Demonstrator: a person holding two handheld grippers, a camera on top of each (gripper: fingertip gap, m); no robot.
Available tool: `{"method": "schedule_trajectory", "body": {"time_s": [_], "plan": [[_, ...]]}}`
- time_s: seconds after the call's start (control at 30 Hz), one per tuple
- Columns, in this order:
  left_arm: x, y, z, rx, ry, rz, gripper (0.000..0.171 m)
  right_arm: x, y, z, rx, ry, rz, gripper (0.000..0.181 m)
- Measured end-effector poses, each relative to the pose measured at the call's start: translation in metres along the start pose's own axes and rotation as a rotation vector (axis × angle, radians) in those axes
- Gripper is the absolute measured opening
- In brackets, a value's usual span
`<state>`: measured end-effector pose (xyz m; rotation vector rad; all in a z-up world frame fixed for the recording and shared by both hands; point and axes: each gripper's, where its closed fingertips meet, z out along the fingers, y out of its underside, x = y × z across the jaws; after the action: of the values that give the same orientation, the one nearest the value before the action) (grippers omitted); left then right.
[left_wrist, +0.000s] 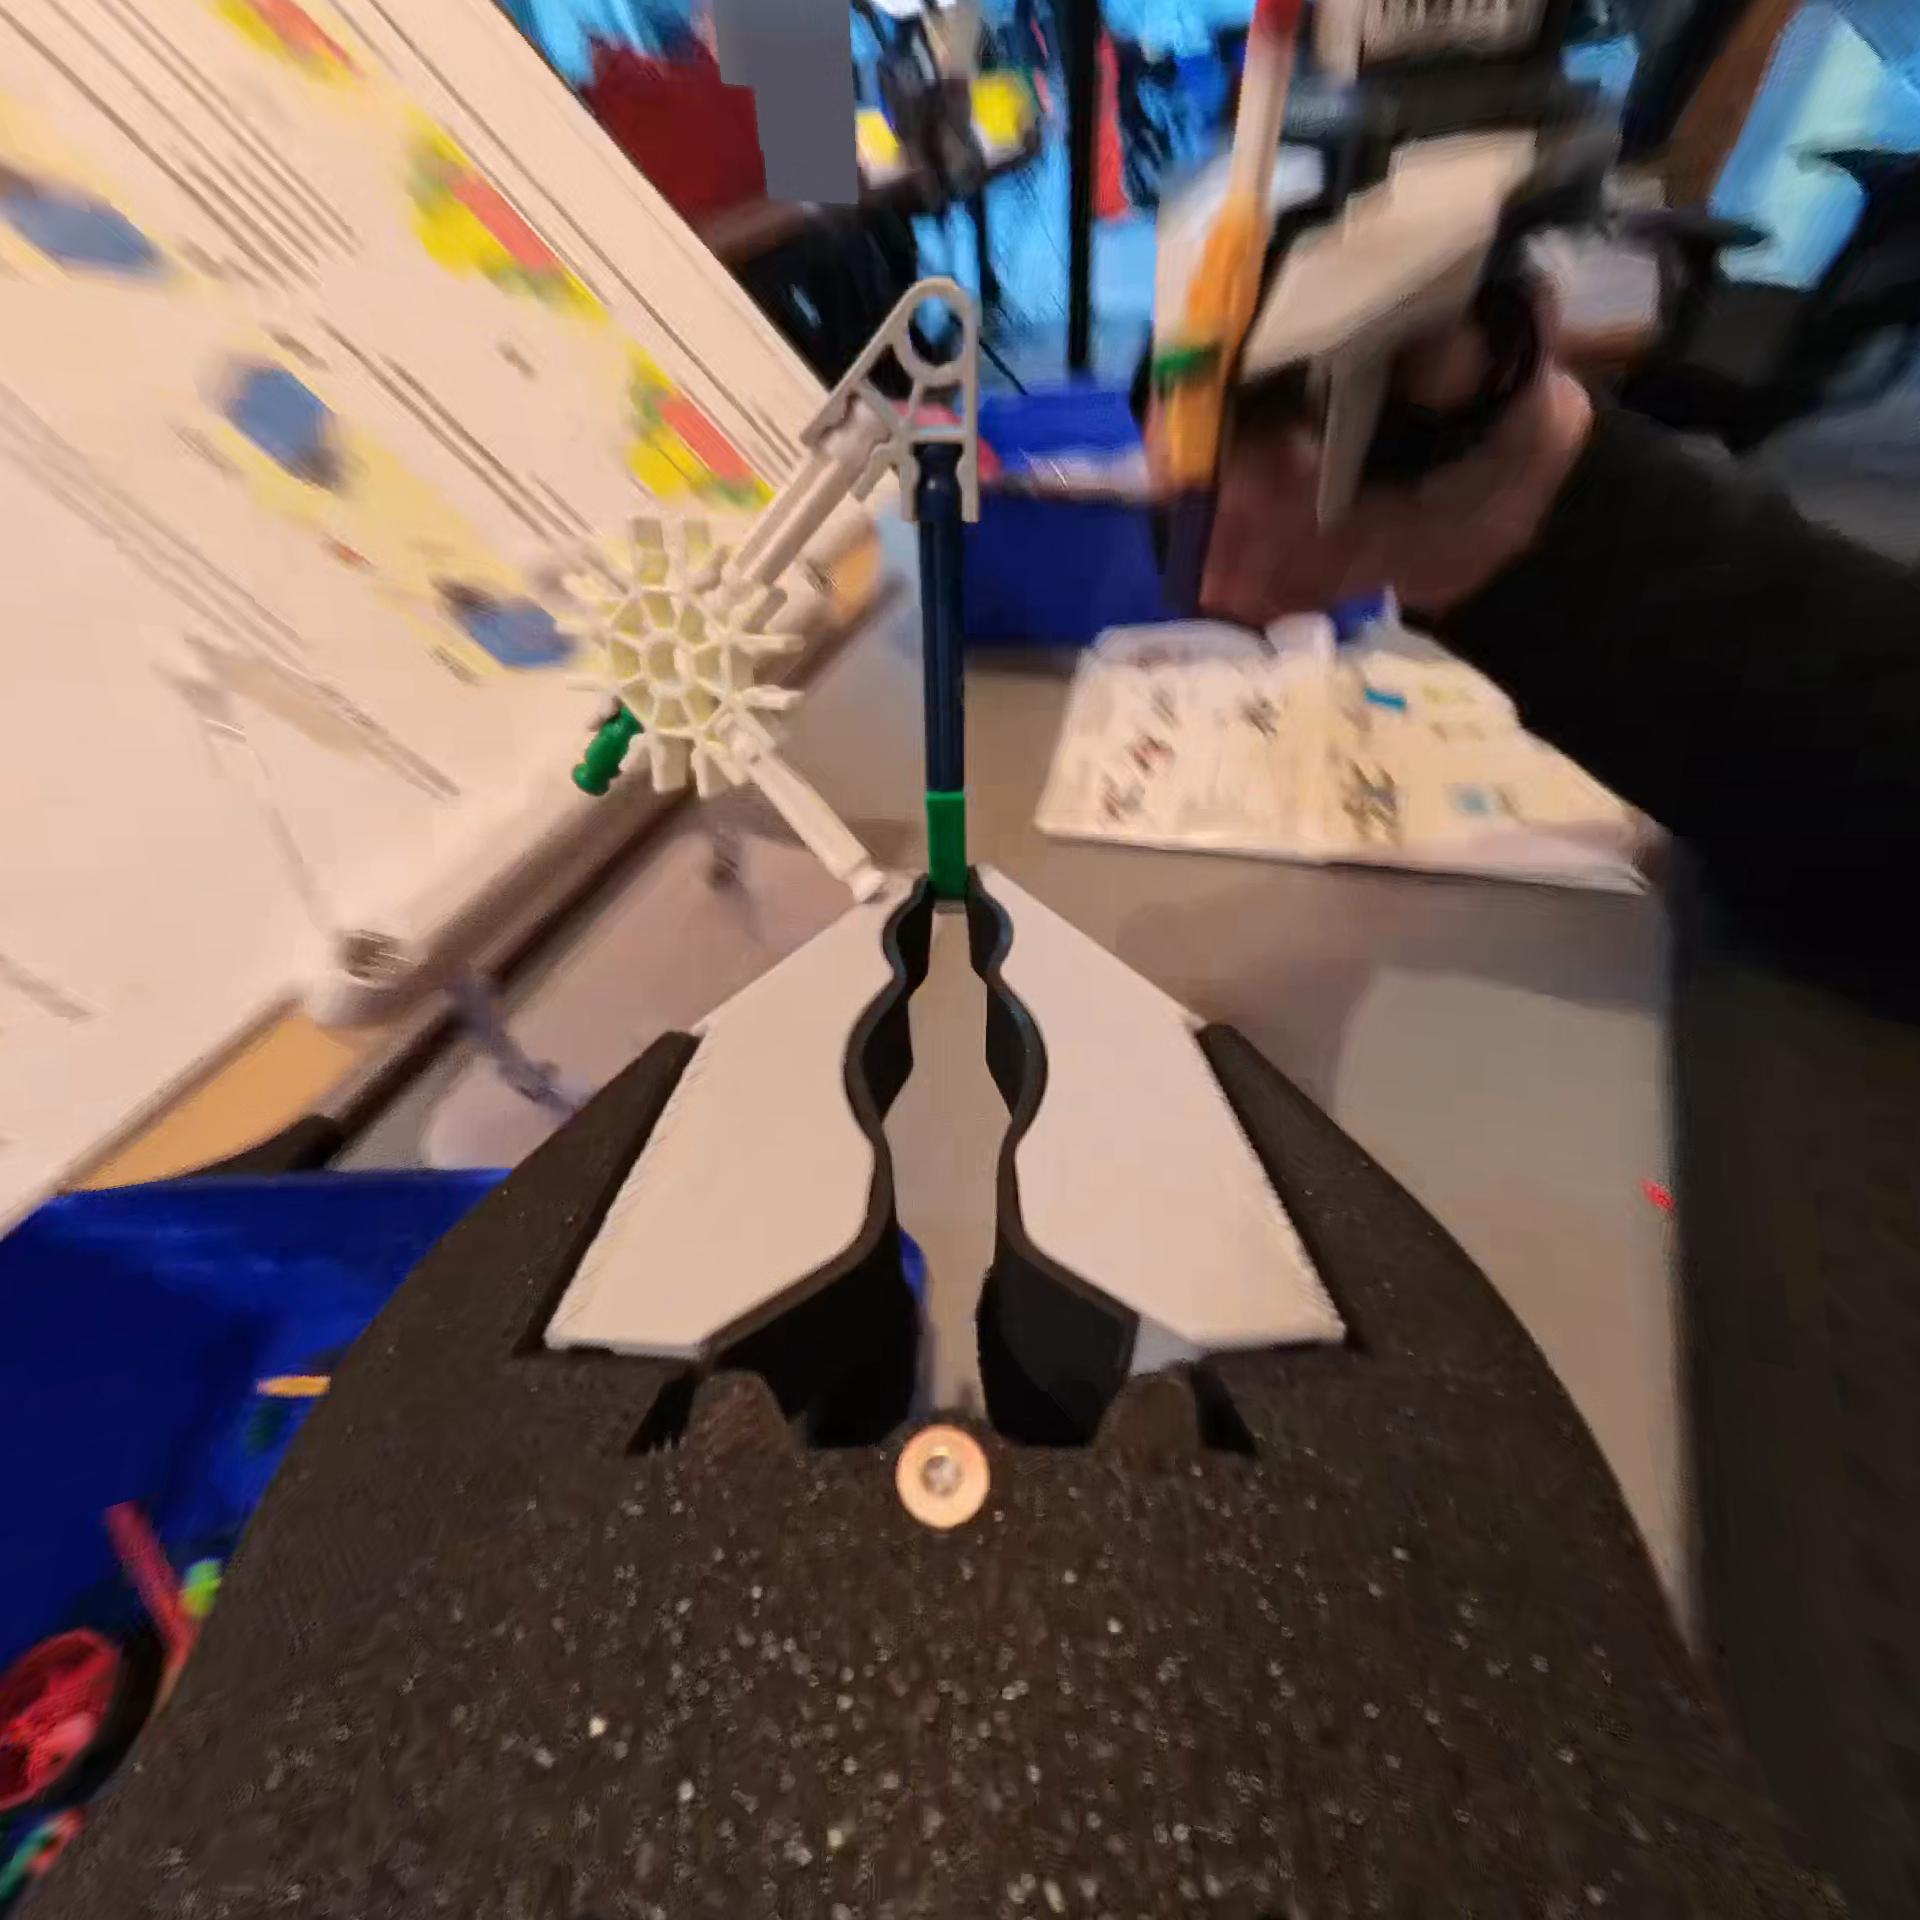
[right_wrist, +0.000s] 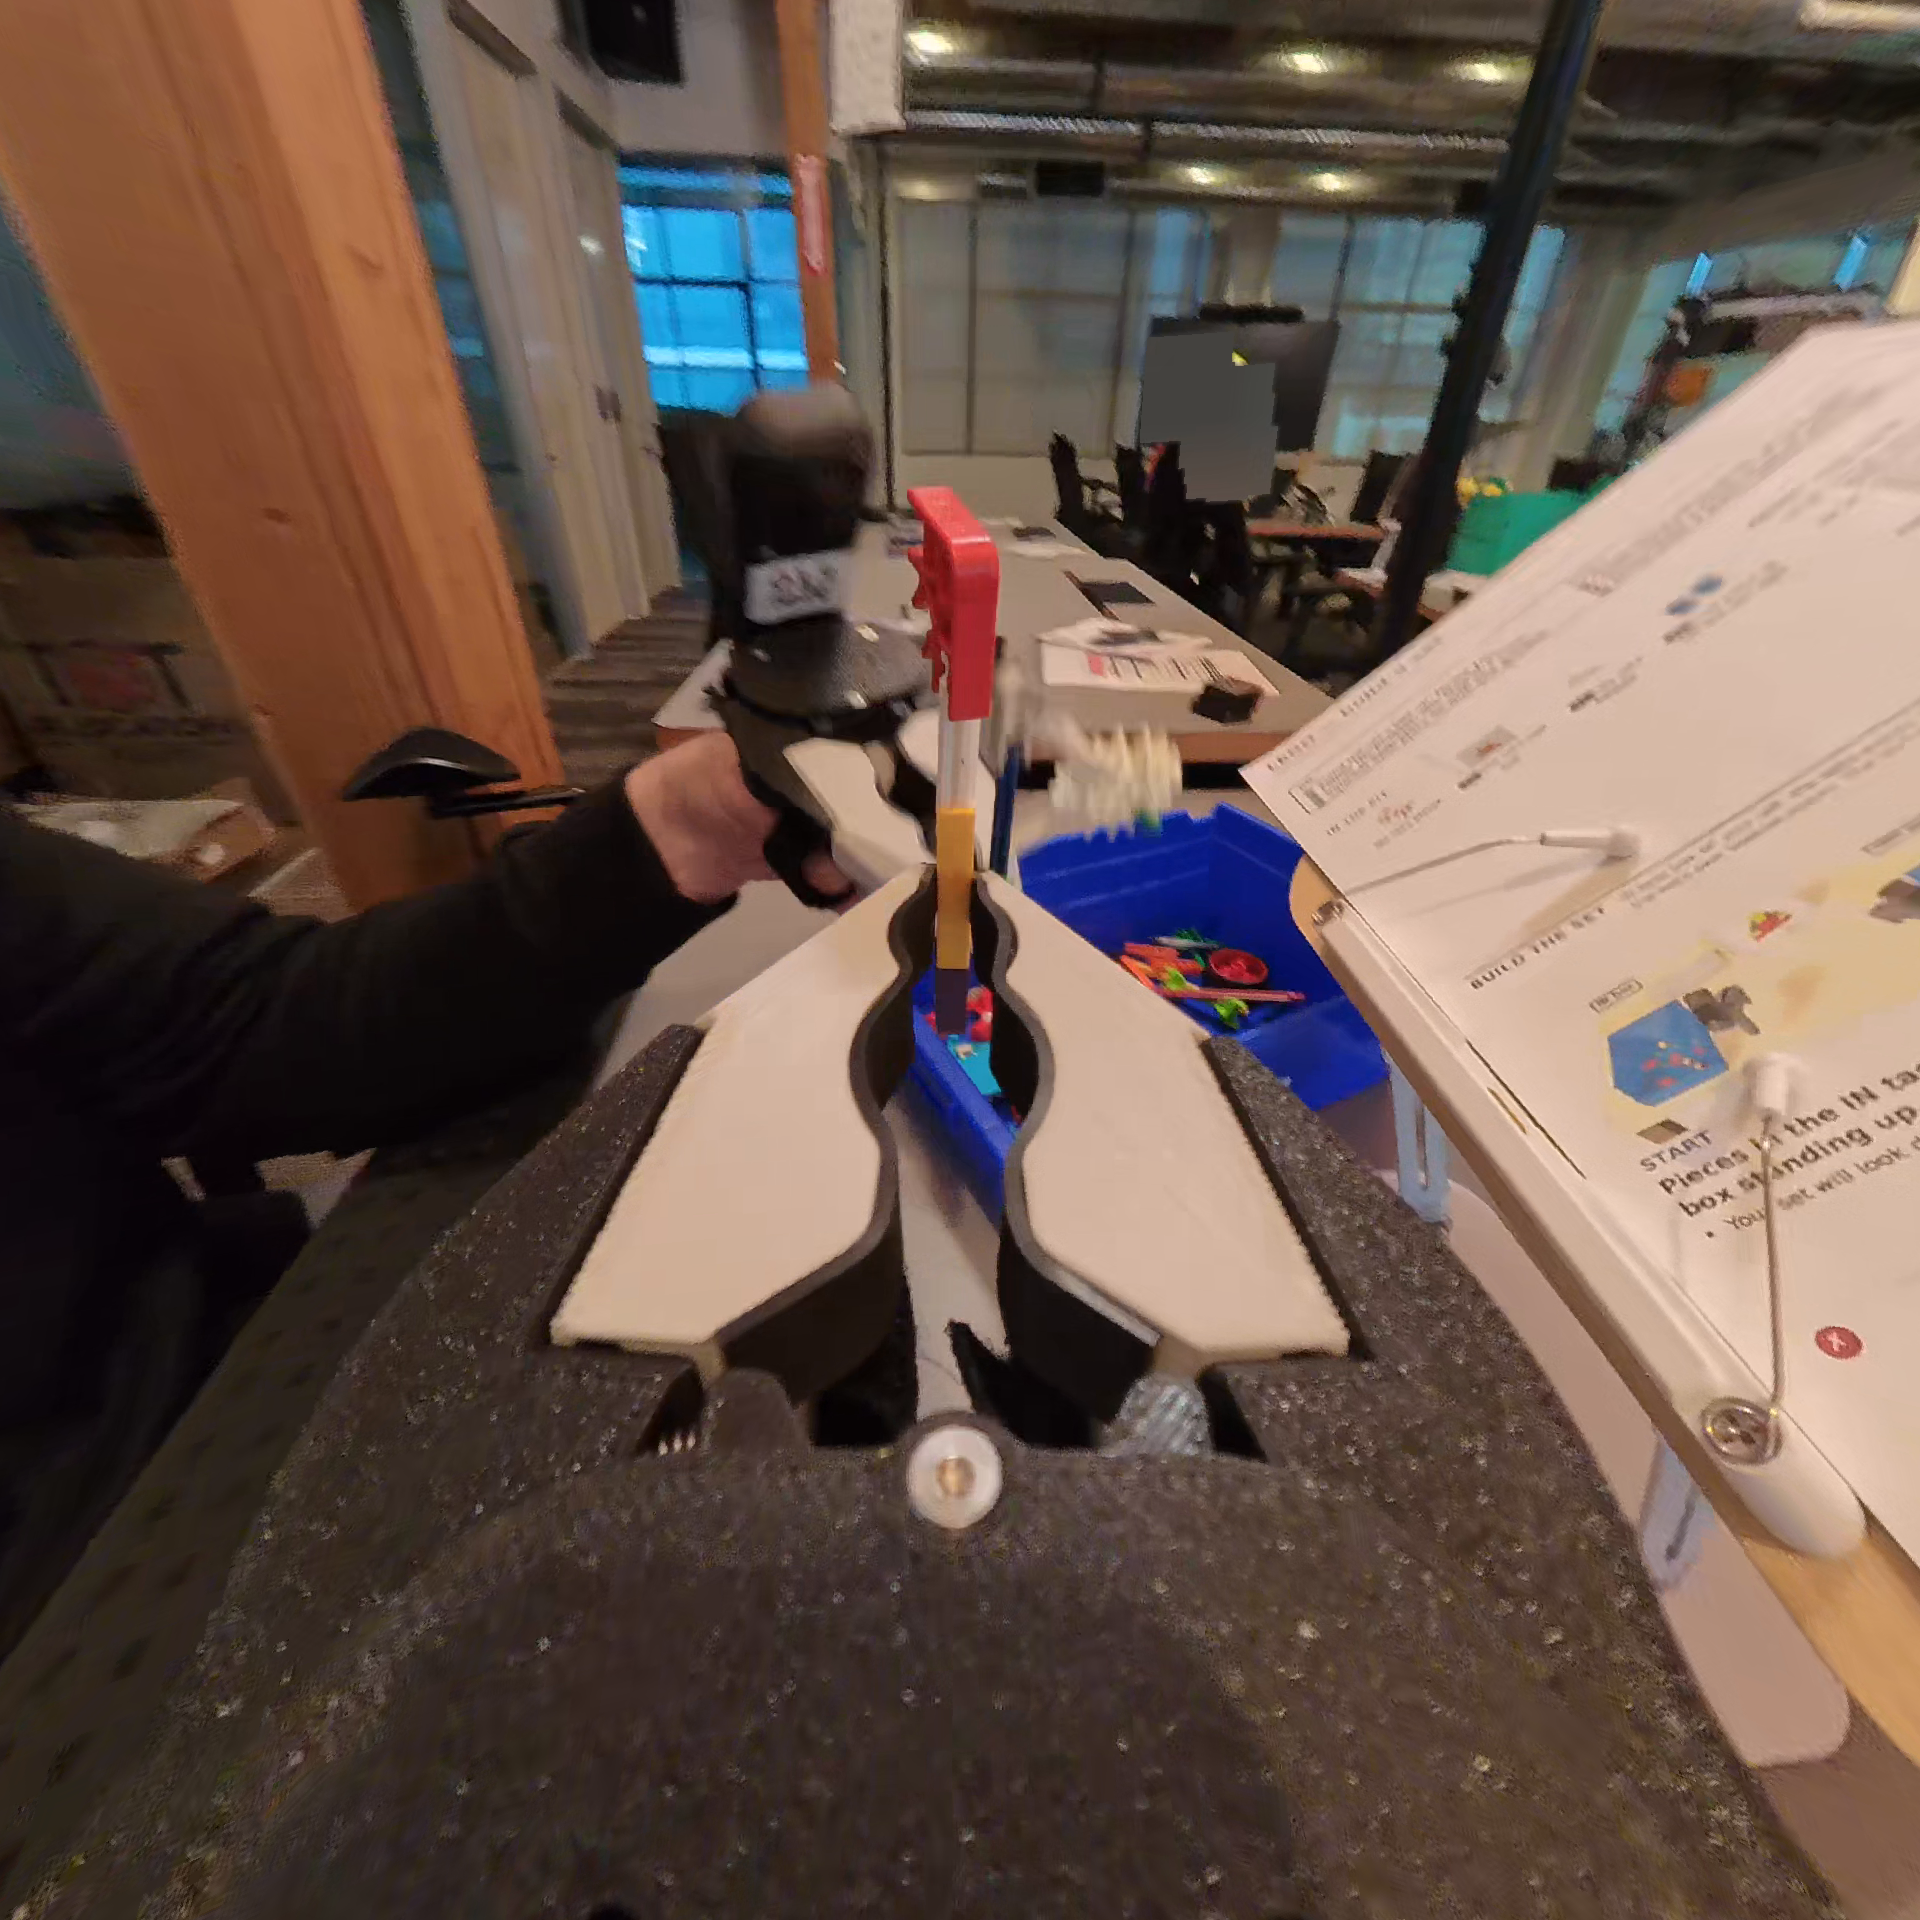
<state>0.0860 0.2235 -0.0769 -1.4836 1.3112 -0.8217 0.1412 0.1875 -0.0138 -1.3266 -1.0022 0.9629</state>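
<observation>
My left gripper (left_wrist: 948, 896) is shut on the green end of a dark blue rod (left_wrist: 943, 644) that stands upright. A grey connector (left_wrist: 914, 400) caps the rod. A white rod runs from it down to a cream snowflake-shaped connector (left_wrist: 675, 660) with a green stub (left_wrist: 605, 753). My right gripper (right_wrist: 954, 883) is shut on a yellow piece (right_wrist: 954, 883) joined to a white rod (right_wrist: 958, 753) topped by a red connector (right_wrist: 954, 603). The left gripper also shows in the right wrist view (right_wrist: 914, 821), held by a hand (right_wrist: 696, 821). The right gripper appears blurred in the left wrist view (left_wrist: 1340, 488).
A tilted white instruction board (left_wrist: 260, 468) stands at the left; it also shows in the right wrist view (right_wrist: 1662, 831). A blue bin (right_wrist: 1195, 935) holds several coloured pieces. A paper booklet (left_wrist: 1320, 769) lies on the grey table (left_wrist: 1299, 987). A wooden post (right_wrist: 260, 416) stands behind. Spacing between my two grippers at the tips: around 10 cm.
</observation>
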Motion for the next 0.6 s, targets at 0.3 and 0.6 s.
{"method": "schedule_trajectory", "body": {"time_s": [0.3, 0.6], "plan": [[0.073, 0.104, 0.055, -0.554, 0.276, 0.196, 0.005, -0.010, -0.005, -0.030, 0.003, -0.047, -0.033, 0.004], [0.028, 0.016, 0.045, -0.111, 0.042, 0.164, 0.026, -0.001, 0.024, -0.016, -0.128, -0.013, -0.046, 0.004]]}}
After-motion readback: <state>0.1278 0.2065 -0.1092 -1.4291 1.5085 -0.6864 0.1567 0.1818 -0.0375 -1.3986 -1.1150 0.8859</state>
